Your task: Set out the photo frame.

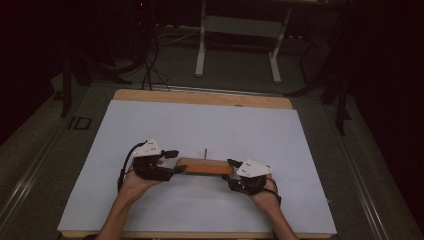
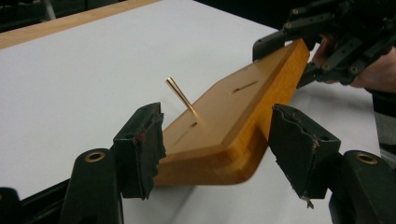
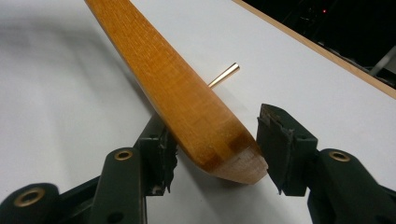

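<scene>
At the near middle of the white sheet [image 1: 210, 130] lies the wooden board [image 1: 206, 167], a thin peg [image 1: 205, 152] upright in it; left gripper [image 2: 215, 140] released, its jaws apart around one end; right gripper [image 3: 215, 149] straddles the other end, grip uncertain; judged a let-go stage; next, withdraw cleanly without tipping the board.

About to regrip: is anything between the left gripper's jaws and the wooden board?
Nothing visible. The left gripper has its jaws open around the wooden board's near end, with a gap on one side. The thin peg stands farther along the board, clear of the jaws.
</scene>
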`<state>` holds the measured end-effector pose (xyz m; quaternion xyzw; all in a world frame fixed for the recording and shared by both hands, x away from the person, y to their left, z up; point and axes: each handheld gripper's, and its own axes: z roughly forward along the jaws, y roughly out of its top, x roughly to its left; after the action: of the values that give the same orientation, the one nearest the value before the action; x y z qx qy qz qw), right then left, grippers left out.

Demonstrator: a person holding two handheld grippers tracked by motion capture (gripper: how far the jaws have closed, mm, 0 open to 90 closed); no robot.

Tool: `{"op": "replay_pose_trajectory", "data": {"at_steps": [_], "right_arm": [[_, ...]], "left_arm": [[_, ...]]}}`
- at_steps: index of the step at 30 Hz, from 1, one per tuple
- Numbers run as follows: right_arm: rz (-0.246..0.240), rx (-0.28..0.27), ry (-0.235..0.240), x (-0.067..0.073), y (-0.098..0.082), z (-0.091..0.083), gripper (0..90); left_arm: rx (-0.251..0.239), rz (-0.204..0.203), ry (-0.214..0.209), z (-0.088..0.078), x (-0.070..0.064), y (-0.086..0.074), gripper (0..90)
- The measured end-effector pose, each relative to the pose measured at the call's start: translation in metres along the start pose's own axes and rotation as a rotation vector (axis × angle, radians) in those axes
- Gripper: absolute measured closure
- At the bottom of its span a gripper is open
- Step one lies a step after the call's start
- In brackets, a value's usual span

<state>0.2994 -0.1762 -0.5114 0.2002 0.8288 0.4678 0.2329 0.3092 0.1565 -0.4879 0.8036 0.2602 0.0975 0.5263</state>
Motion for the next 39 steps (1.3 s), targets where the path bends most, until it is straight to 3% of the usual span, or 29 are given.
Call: {"op": "replay_pose_trajectory", "data": {"at_steps": [11,25,33,39], "right_arm": [[0.010,-0.001,-0.001,-0.002,0.000,0.000,49.0],[0.032,-0.001,0.009,-0.004,-0.001,0.000,48.7],[0.048,0.007,0.014,-0.006,-0.002,0.001,47.3],[0.068,-0.003,0.019,-0.009,-0.002,0.002,47.2]], "left_arm": [[0.047,0.068,0.039,0.008,-0.008,-0.008,35.1],[0.082,0.087,0.058,0.014,-0.008,-0.012,30.9],[0.124,0.115,0.107,0.022,-0.008,-0.014,32.8],[0.120,0.124,0.144,0.026,-0.007,-0.016,37.3]]}}
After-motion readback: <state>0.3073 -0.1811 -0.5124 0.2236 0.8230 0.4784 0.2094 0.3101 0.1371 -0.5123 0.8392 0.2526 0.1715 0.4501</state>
